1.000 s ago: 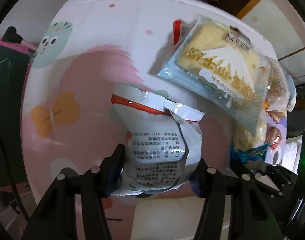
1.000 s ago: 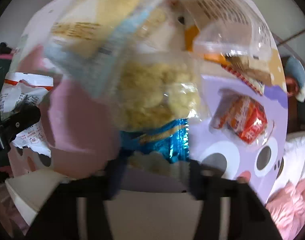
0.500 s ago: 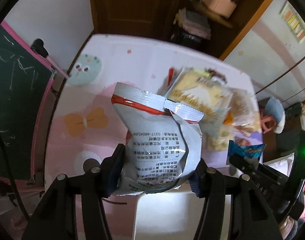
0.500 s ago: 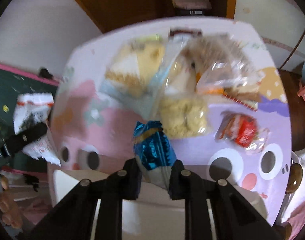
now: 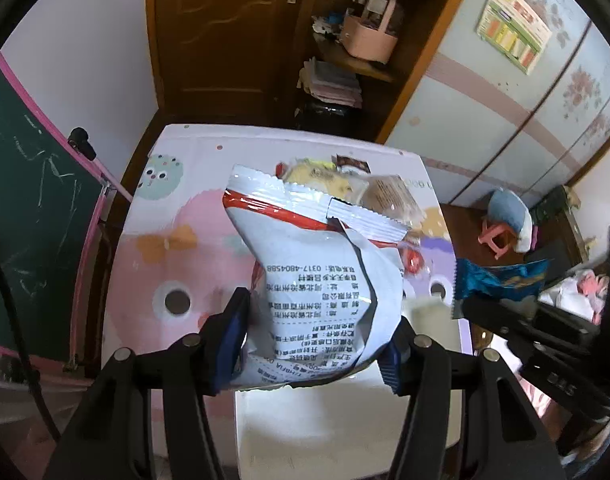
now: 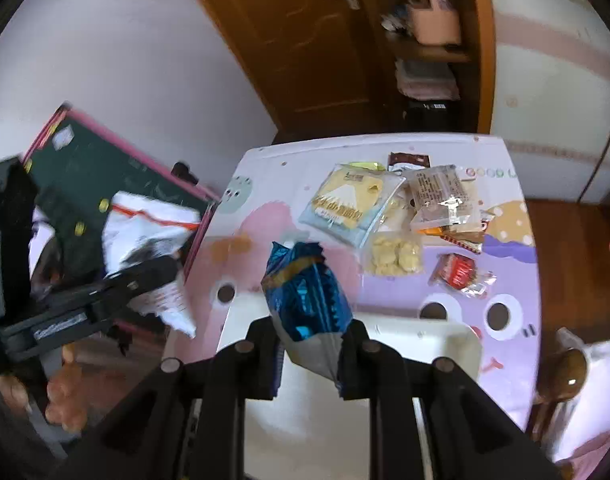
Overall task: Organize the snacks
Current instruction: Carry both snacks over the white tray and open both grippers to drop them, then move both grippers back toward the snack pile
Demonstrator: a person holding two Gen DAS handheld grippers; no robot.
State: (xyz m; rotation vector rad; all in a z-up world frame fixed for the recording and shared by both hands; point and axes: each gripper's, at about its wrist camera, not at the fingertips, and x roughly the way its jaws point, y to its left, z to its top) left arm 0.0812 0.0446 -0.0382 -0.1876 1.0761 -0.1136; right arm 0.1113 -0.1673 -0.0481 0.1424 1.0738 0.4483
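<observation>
My left gripper (image 5: 315, 344) is shut on a grey-white snack bag (image 5: 317, 280) with a red stripe and printed text, held high above the table. My right gripper (image 6: 309, 356) is shut on a shiny blue snack packet (image 6: 305, 292), also lifted off the table. Each view shows the other hand: the blue packet (image 5: 501, 278) at the right of the left wrist view, the white bag (image 6: 149, 232) at the left of the right wrist view. More snacks lie at the table's far side: a yellow cake pack (image 6: 349, 204), a clear cookie bag (image 6: 397, 254), a brown wrapped bar (image 6: 441, 196), a red candy (image 6: 459, 272).
The low table (image 6: 513, 248) has a pink and purple cartoon top. A white bin (image 6: 433, 344) stands at its near edge below both grippers. A green chalkboard (image 5: 29, 184) with a pink frame stands to the left. A wooden door and shelves are behind; a small pink stool (image 5: 495, 236) is at the right.
Both grippers have risen well above the table with their packets, so the table looks smaller. The right gripper closed on the blue packet and lifted it out of the snack pile.
</observation>
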